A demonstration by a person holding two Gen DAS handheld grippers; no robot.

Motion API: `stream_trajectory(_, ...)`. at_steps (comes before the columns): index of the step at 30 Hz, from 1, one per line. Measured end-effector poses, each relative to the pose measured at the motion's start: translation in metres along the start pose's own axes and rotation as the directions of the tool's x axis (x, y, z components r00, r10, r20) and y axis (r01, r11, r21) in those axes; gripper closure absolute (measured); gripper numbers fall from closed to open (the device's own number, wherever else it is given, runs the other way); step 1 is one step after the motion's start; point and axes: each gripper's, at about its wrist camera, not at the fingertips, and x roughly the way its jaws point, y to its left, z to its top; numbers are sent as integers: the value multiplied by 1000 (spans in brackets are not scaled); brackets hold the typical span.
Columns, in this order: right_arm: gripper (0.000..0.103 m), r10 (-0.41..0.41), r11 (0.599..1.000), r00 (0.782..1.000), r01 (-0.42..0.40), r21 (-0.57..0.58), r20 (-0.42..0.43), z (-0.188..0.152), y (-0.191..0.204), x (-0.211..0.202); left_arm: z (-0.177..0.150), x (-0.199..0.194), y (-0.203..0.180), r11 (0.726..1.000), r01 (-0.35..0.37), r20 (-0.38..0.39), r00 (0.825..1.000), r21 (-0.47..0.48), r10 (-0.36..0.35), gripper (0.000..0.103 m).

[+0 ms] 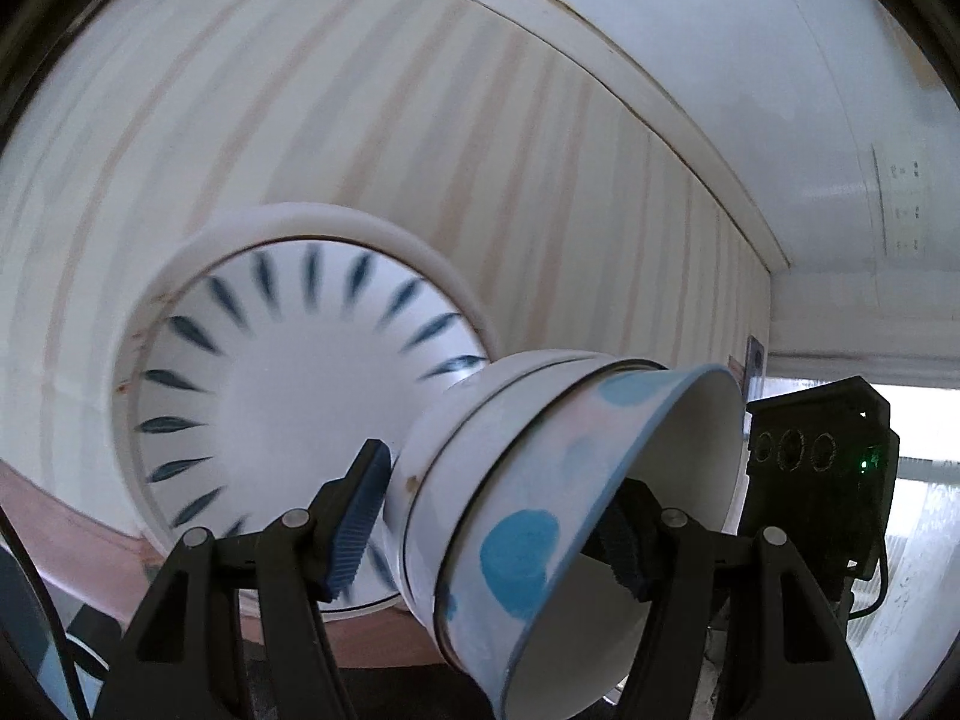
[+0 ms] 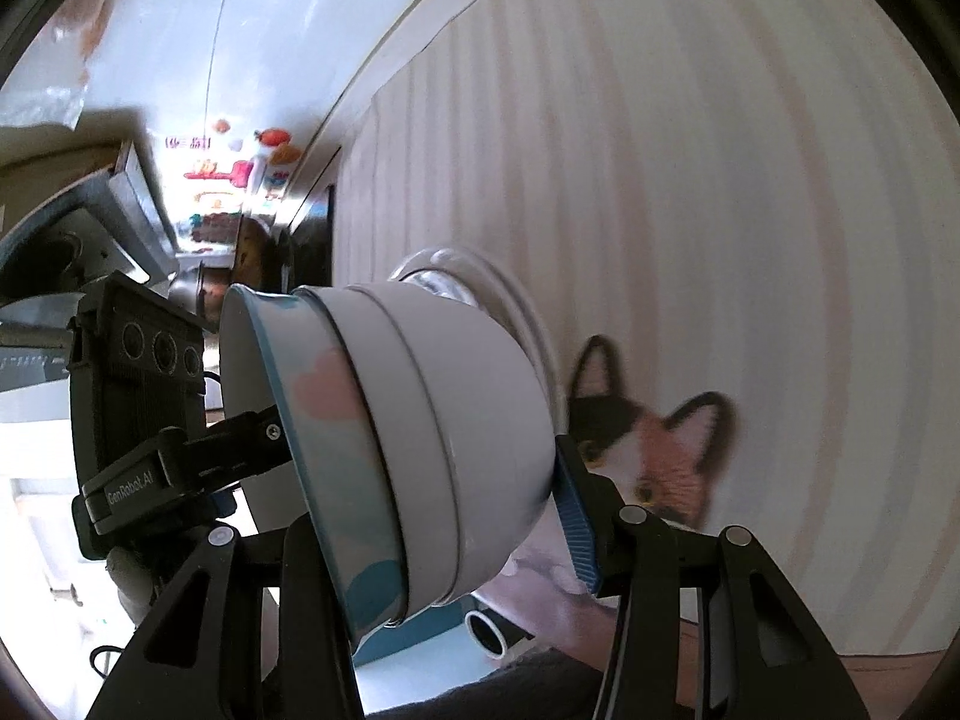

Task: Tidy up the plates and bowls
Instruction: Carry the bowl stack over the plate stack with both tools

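Only readable text: "GenRobot.AI" on my left gripper [image 2: 180,474], seen from right cam. Both my grippers clamp one stack of nested bowls [image 1: 540,498], tipped on its side, held above the striped tablecloth [image 1: 360,120]. Left gripper [image 1: 498,516] pads press base & inside of rim; right gripper [image 2: 432,516] grips same stack from the other side. Left cam only: plate w/ blue dashes [image 1: 288,390] lying on cloth behind the stack. Right cam only: fox print [image 2: 666,450] on cloth, fridge magnets [image 2: 240,174].
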Motion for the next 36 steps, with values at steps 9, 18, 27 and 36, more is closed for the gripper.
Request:
stream_trajectory(9, 53, 17, 999, 997, -19, -26, -80, 7, 34, 58, 0, -17, 48, 996, -19, 32, 999, -88, 22, 41)
stream_trajectory(18, 53, -5, 999, 991, 0, -38, -131, 14, 52, 98, 3, -15, 70, 991, -30, 28, 999, -129, 34, 41)
stream_trajectory(27, 53, -32, 999, 990, 28, -37, -136, 24, 52, 105, 9, -10, 76, 991, -28, 17, 999, -130, 31, 41)
stream_trajectory(36, 53, -65, 997, 989, 60, -37, -133, 26, 44, 102, 9, 2, 77, 990, -30, -6, 1000, -135, 29, 41)
